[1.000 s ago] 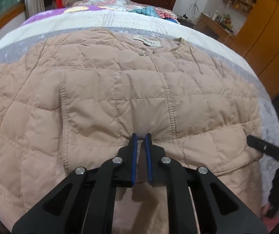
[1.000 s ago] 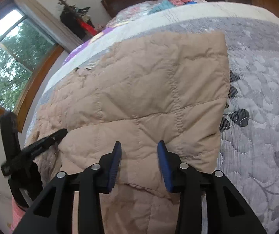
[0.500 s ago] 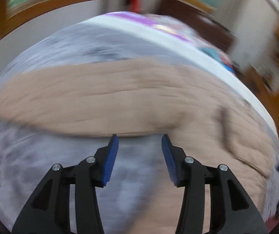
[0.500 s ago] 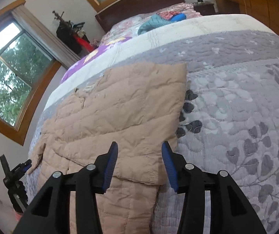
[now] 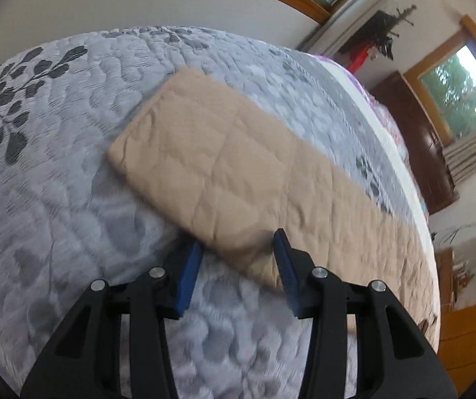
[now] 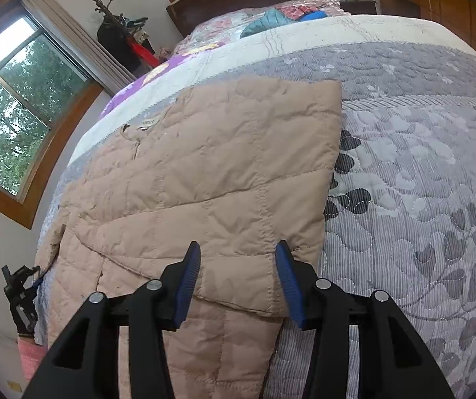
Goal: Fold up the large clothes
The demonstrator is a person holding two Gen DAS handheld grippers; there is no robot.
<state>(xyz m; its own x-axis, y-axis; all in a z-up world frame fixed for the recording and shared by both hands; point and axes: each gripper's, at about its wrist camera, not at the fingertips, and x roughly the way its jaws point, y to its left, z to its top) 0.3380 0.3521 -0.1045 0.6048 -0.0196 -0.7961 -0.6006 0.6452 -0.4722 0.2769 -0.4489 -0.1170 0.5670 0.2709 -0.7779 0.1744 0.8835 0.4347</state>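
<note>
Left gripper: one; blue pads spread wide, holding nothing; tilted down toward the bed, the near edge of the sleeve between its fingertips.
Right gripper: one; jaws apart, empty; aimed along the bed, hovering above the folded sleeve's cuff end.
Jacket: one, beige and quilted, lying flat on the quilt straight ahead of the right tongs, collar at the far end.
Sleeves: two counted. One sleeve stretches out flat ahead of the left tongs, its cuff end ahead and to their left. The other, the folded sleeve, lies across the jacket body just beyond the right tongs.
Quilt: one, grey with a leaf pattern, under both tongs and right of the jacket.
Windows: two in the left view, beyond the bed, above and right of the left tongs; nearer window far left of the right tongs.
Headboard: one, dark wood, farthest ahead.
</note>
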